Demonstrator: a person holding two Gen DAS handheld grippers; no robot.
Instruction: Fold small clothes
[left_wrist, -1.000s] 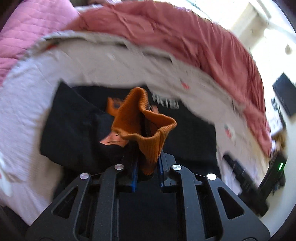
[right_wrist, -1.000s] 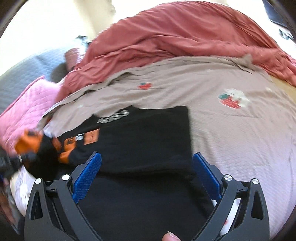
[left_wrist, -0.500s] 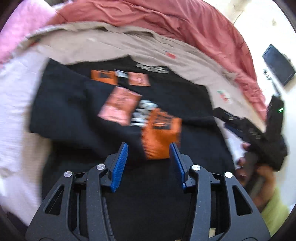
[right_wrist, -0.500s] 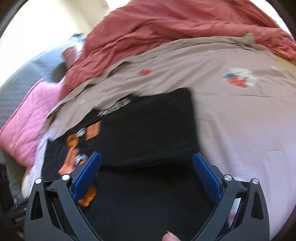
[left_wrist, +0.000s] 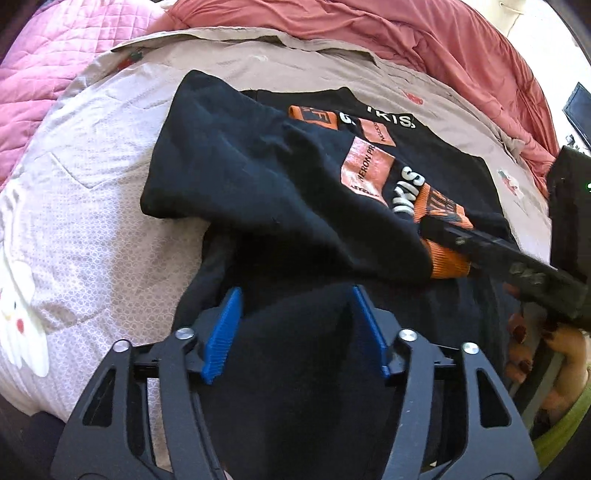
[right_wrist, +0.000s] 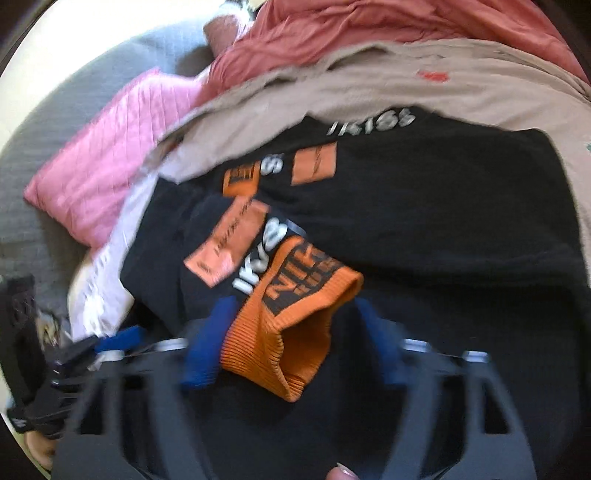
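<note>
Left gripper (left_wrist: 295, 332) fingers have just opened, nothing between them, hovering over the black sweatshirt (left_wrist: 258, 192) on the bed (left_wrist: 92, 229). Right gripper (right_wrist: 295, 339) fingers have been closing around the orange cuff (right_wrist: 291, 332); contact unclear from blur. Sleeve folded diagonally across body, probably to tuck it; cuff end points toward the right gripper.

Left hand-held gripper (left_wrist: 295, 328): jaws just opening, nothing between them. Right hand-held gripper (right_wrist: 295, 339): jaws just closing around an orange cuff (right_wrist: 288, 332).
</note>
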